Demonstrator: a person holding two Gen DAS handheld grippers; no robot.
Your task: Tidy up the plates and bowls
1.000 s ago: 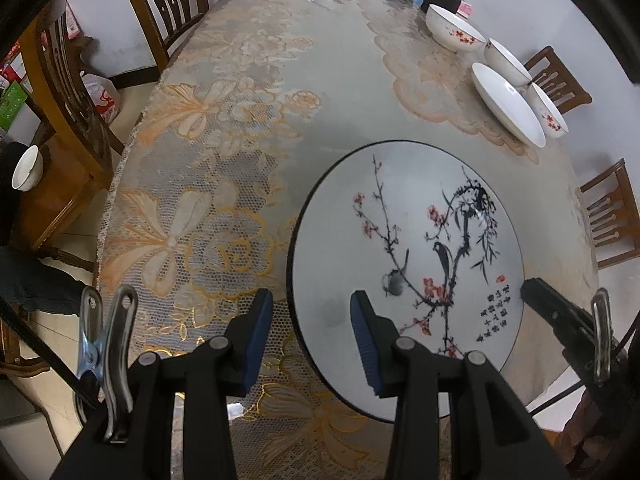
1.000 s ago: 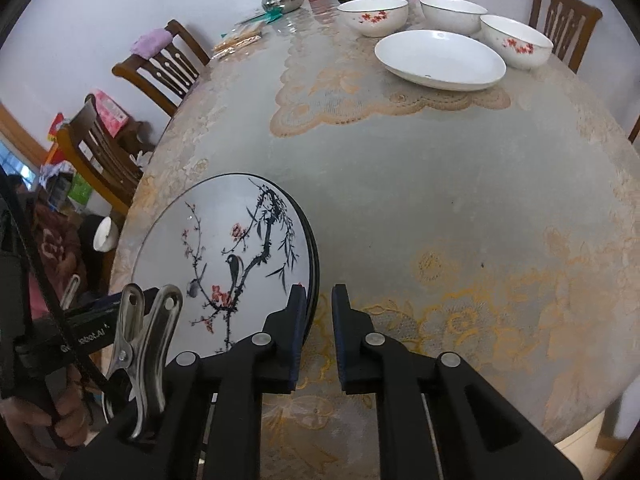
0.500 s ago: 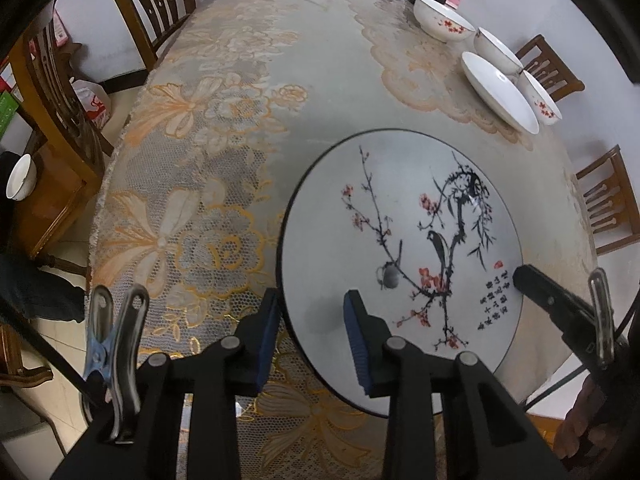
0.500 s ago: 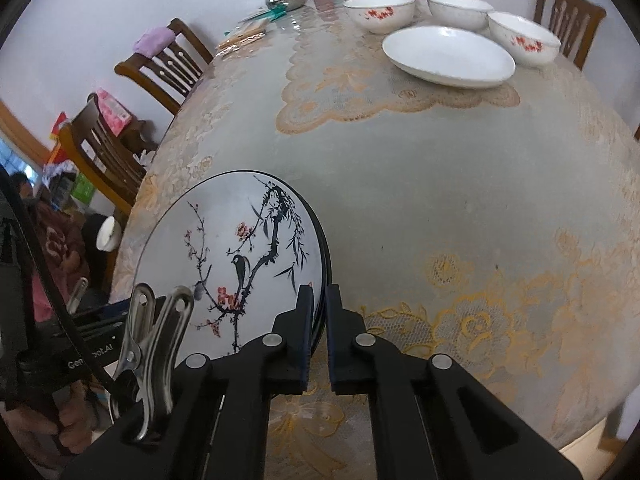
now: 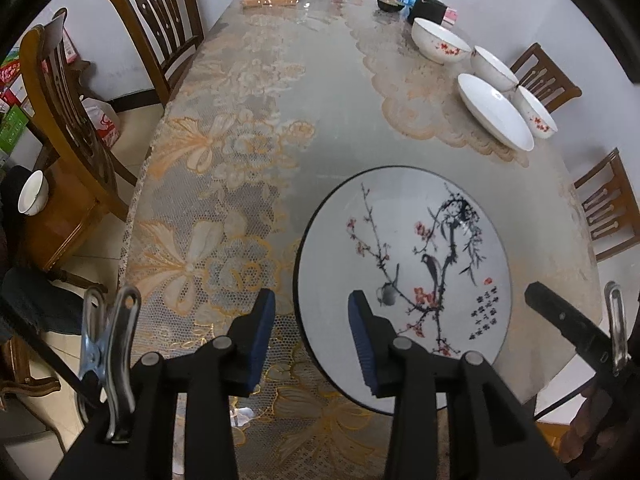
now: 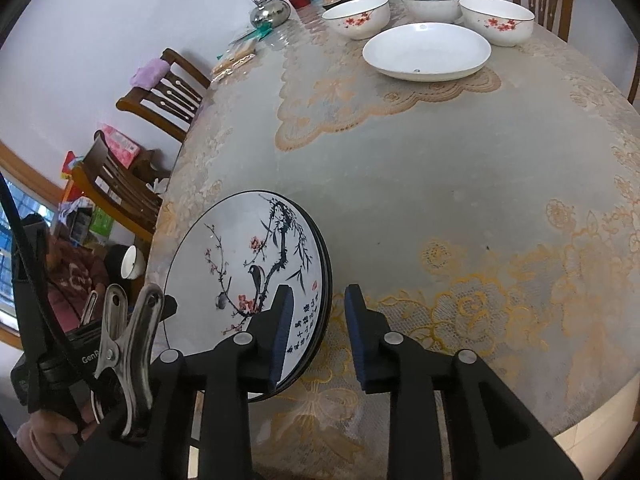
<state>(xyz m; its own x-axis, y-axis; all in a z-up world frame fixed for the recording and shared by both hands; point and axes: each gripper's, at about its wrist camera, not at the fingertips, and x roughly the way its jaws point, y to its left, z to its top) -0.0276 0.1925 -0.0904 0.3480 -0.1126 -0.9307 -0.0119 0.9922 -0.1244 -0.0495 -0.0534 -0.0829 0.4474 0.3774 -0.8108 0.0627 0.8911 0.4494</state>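
A long table (image 5: pixel 320 92) under a floral lace cloth carries a painted bird-and-blossom plate (image 5: pixel 404 256) near its front edge. Well apart, farther back, sit a plain white plate (image 6: pixel 426 51) and three blossom-patterned bowls (image 6: pixel 356 18)

Both wrist views low, close over near table end, facing along table; share painted plate (image 5: pixel 404 256) (image 6: pixel 248 264), far bowls.

It was a home dining room: a long table (image 5: pixel 280 92) under a lace tablecloth (image 6: pixel 460 184), wooden chairs (image 5: pixel 160 32) around it, a steel kettle (image 6: pixel 269 11) and bowls (image 6: pixel 356 17) at its far end.
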